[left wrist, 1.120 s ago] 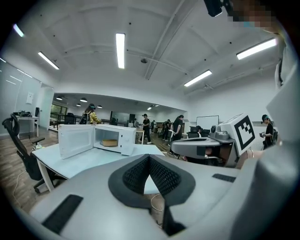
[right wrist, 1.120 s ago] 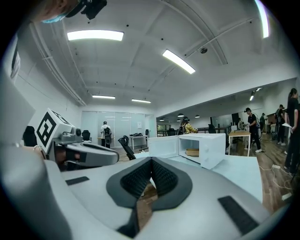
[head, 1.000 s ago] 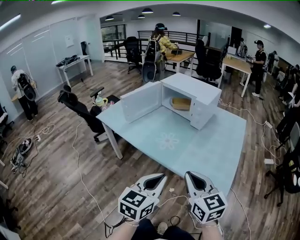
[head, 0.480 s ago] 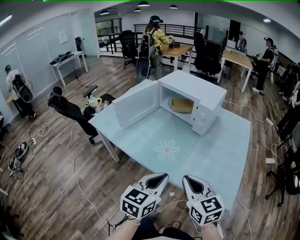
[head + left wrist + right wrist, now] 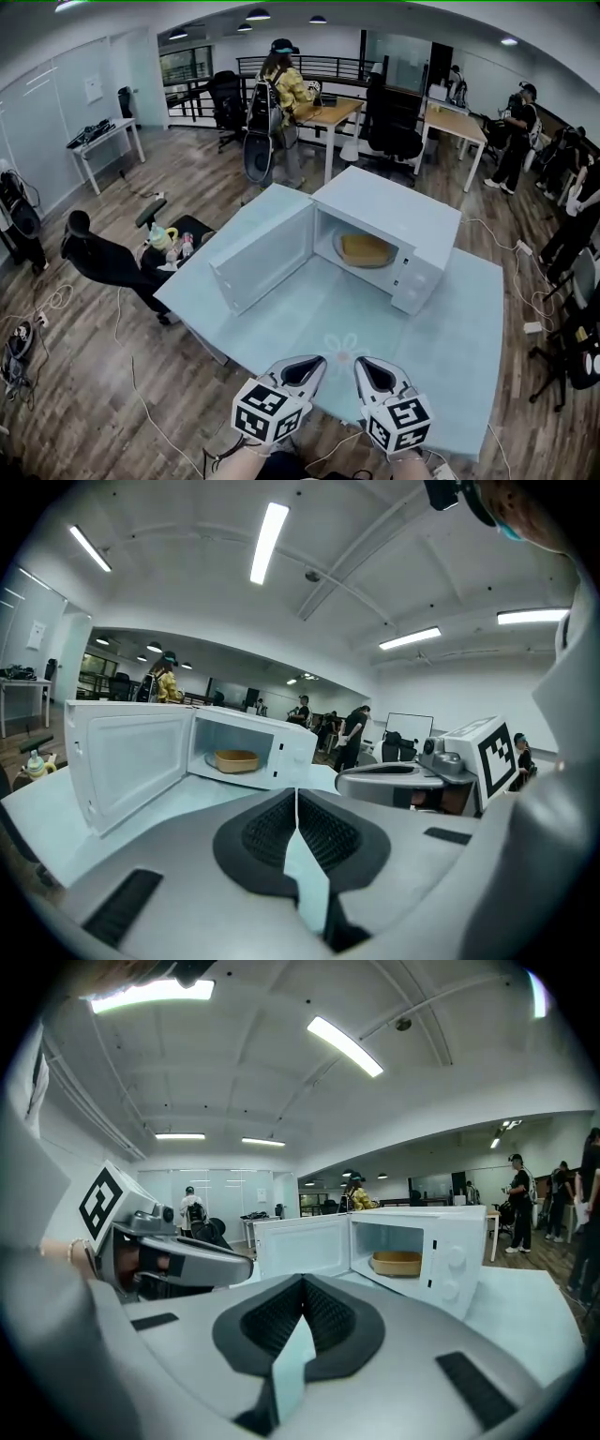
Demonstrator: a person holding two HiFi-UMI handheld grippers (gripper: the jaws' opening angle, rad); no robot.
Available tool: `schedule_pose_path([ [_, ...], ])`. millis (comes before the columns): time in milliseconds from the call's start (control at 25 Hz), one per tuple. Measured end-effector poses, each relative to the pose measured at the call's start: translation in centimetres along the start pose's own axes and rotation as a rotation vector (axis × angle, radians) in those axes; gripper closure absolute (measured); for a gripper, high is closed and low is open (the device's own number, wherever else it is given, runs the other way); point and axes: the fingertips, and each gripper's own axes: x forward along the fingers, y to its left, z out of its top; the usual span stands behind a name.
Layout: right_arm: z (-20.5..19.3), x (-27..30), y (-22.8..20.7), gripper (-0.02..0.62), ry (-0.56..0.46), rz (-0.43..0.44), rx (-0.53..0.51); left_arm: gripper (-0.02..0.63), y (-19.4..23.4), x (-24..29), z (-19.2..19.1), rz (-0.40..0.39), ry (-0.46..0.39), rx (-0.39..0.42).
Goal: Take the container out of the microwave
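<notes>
At the far left the microwave's door [image 5: 262, 258] stands swung open, its inner face turned toward the cavity, so that side of the approach is fenced off.

My left gripper [image 5: 311, 364] hovers at the near edge of the table [image 5: 441, 328], well apart from the oven. Its own view shows the jaws pressed together with nothing between them [image 5: 296, 808]. From here the container [image 5: 234, 759] lies far ahead and a little to the left, seen past the open door.

My right gripper [image 5: 366, 366] hangs just beside the left one, and its jaws are likewise closed on nothing [image 5: 302, 1288]. In the head view the container [image 5: 367, 248] sits almost straight beyond this gripper, far across the table. It is a shallow tan dish resting on the floor of the cavity inside the microwave [image 5: 394, 211], and I have not touched it.

The dish looks broader across the opening than it is deep, so its long side faces me and its near rim is the easiest edge to take. I judge the right gripper the better placed, with a clear straight line in. Either gripper would have to open its jaws before closing on that rim.
</notes>
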Motion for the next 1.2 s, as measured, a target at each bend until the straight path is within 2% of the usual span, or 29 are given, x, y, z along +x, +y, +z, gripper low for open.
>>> schedule_pose_path([
  [280, 1.6, 6.5, -0.3, 0.586, 0.017, -0.093, -0.015, 0.609, 6.6, 1.5, 1.5, -0.091, 0.024, 0.008],
  [480, 0.9, 8.9, 0.1, 0.586, 0.082, -0.149, -0.098, 0.609, 8.5, 2.0, 0.7, -0.154, 0.059, 0.013],
  [640, 0.1, 10.1, 0.2, 0.586, 0.114, -0.147, -0.092, 0.609, 9.1, 2.7, -0.1, -0.188, 0.071, -0.019],
  [1000, -0.4, 13.0, -0.3, 0.586, 0.151, -0.135, -0.089, 0.609, 11.6, 2.8, -1.3, -0.155, 0.081, -0.077],
  [1200, 0.4, 15.1, -1.7, 0.586, 0.146, -0.133, -0.12, 0.609, 13.3, 4.5, -0.3, -0.153, 0.073, -0.051],
])
